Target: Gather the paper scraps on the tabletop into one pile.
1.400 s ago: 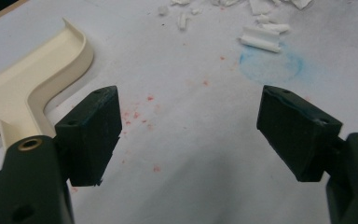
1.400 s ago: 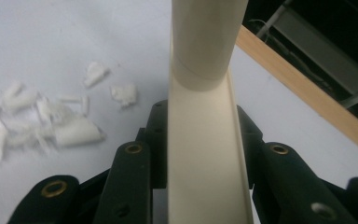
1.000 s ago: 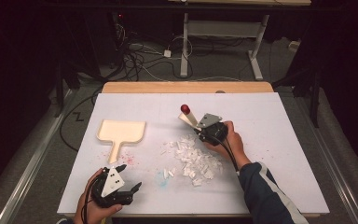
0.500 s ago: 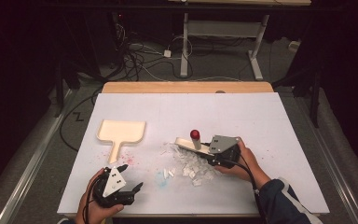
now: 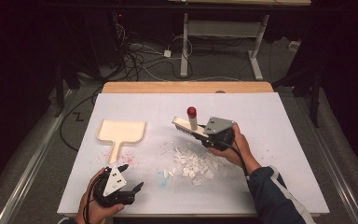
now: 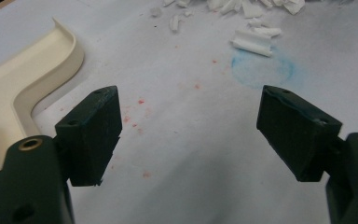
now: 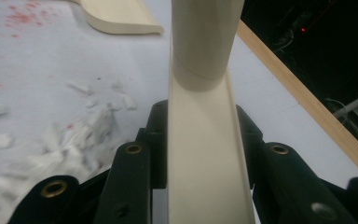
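My right gripper (image 5: 204, 136) is shut on a cream brush (image 5: 185, 125) whose upright handle ends in a red tip (image 5: 192, 111). It holds the brush just above the far edge of a pile of white paper scraps (image 5: 192, 163). In the right gripper view the brush (image 7: 205, 154) runs up between the jaws, with scraps (image 7: 88, 126) to the left. A cream dustpan (image 5: 121, 132) lies flat on the left of the white sheet. My left gripper (image 5: 131, 176) rests open near the front edge, below the dustpan handle; its own view shows the jaws apart over the bare sheet (image 6: 189, 135).
The white sheet (image 5: 279, 121) covers a wooden table whose back edge (image 5: 186, 87) shows. Red specks (image 5: 129, 156) and a blue smudge (image 6: 261, 70) mark the sheet. Cables and a metal frame (image 5: 256, 51) lie on the floor beyond the table.
My right gripper drew the brush toward the near side over the scraps, then lifted it back to the pile's far edge. The left gripper stayed where it was.
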Available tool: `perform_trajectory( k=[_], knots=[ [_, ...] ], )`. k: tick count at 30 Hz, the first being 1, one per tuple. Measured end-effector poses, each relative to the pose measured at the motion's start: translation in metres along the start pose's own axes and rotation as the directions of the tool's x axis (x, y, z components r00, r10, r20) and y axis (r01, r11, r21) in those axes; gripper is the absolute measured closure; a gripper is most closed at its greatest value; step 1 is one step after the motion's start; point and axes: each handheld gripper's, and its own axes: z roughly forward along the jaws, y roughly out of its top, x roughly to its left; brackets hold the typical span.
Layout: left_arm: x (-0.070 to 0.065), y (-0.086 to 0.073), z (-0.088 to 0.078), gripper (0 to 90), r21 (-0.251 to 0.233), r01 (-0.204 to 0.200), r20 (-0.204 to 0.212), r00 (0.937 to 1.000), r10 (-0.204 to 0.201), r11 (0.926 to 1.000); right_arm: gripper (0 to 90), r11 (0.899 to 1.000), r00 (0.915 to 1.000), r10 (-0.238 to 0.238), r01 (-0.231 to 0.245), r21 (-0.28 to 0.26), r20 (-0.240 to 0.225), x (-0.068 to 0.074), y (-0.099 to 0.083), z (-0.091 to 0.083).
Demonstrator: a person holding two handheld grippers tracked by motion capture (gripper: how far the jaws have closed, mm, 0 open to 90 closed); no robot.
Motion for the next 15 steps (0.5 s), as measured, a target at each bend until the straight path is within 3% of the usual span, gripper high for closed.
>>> perform_trajectory(
  k=[1, 2, 5, 7, 10, 11, 12, 13, 15],
  knots=[
    [0.0, 0.0, 0.0, 20.9, 0.002, -0.002, 0.001, 1.0, 0.002, 1.0, 68.1, 1.0, 1.0, 0.0, 0.0, 0.0, 0.0, 0.0, 0.0, 0.0],
    [0.0, 0.0, -0.001, 20.9, 0.001, -0.008, 0.0, 1.0, 0.008, 1.0, 68.1, 1.0, 0.9999, -0.003, 0.004, 0.025, -0.013, 0.0, 0.004, 0.015],
    [0.0, 0.0, -0.001, 20.9, 0.002, -0.008, 0.001, 1.0, 0.008, 1.0, 68.1, 1.0, 0.9996, 0.009, -0.008, 0.026, -0.028, 0.001, 0.007, 0.027],
    [0.001, -0.001, -0.001, 20.9, 0.003, -0.004, 0.005, 1.0, 0.004, 1.0, 68.1, 0.999, 0.9989, -0.014, 0.016, 0.049, -0.046, 0.005, 0.008, 0.043],
    [0.001, -0.003, -0.001, 20.9, 0.006, -0.002, 0.007, 1.0, 0.002, 1.0, 68.1, 0.999, 0.997, -0.013, 0.016, 0.033, -0.076, 0.006, 0.01, 0.047],
    [0.001, -0.003, -0.001, 20.9, 0.009, -0.004, 0.009, 1.0, 0.003, 1.0, 68.0, 0.999, 0.9934, -0.034, 0.038, 0.033, -0.109, 0.01, 0.011, 0.049],
    [0.001, -0.003, -0.002, 20.9, 0.01, -0.006, 0.01, 0.9999, 0.006, 0.9999, 68.0, 0.999, 0.9934, -0.034, 0.038, 0.033, -0.109, 0.01, 0.011, 0.049],
    [0.002, -0.003, -0.002, 21.0, 0.011, -0.009, 0.009, 0.9999, 0.009, 0.9999, 67.9, 0.998, 0.9861, -0.058, 0.063, 0.025, -0.155, 0.013, 0.01, 0.048],
    [0.001, -0.003, -0.002, 21.0, 0.011, -0.012, 0.009, 0.9999, 0.012, 0.9999, 67.7, 0.995, 0.9741, -0.097, 0.102, 0.014, -0.204, 0.017, 0.009, 0.044]
  ],
)
